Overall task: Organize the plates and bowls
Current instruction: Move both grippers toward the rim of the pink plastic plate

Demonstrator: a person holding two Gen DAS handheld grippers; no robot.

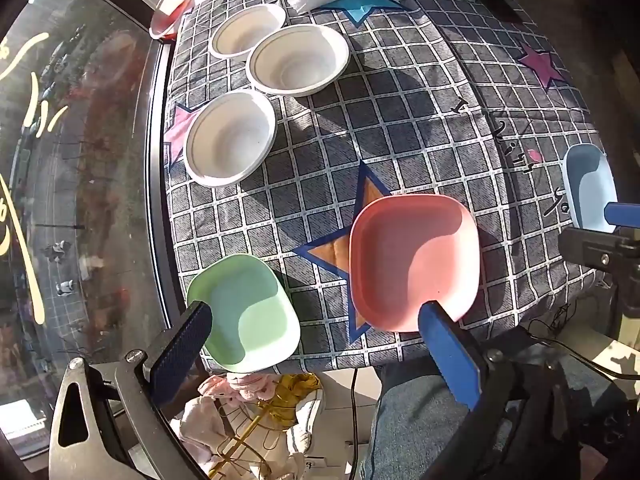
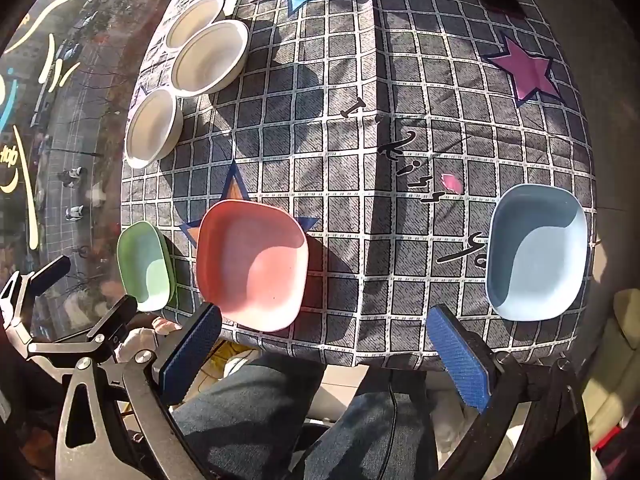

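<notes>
Checked grey tablecloth point(image 2: 360, 80) carries three round white bowls point(image 1: 231, 138) beyond our square pink plastic plate point(image 1: 412, 260), green plate point(image 1: 244, 312) left, blue plate point(image 2: 538, 250) right. We hold left gripper point(image 1: 312, 316) and right gripper point(image 2: 324, 320) spread, empty.

Three white round bowls point(image 1: 298, 60) point(image 1: 230, 138) point(image 1: 248, 30) are set upright, clustered at the far left. Green point(image 1: 244, 312), pink point(image 1: 414, 260) and blue point(image 2: 538, 252) squarish plates are laid separately along the near edge.
</notes>
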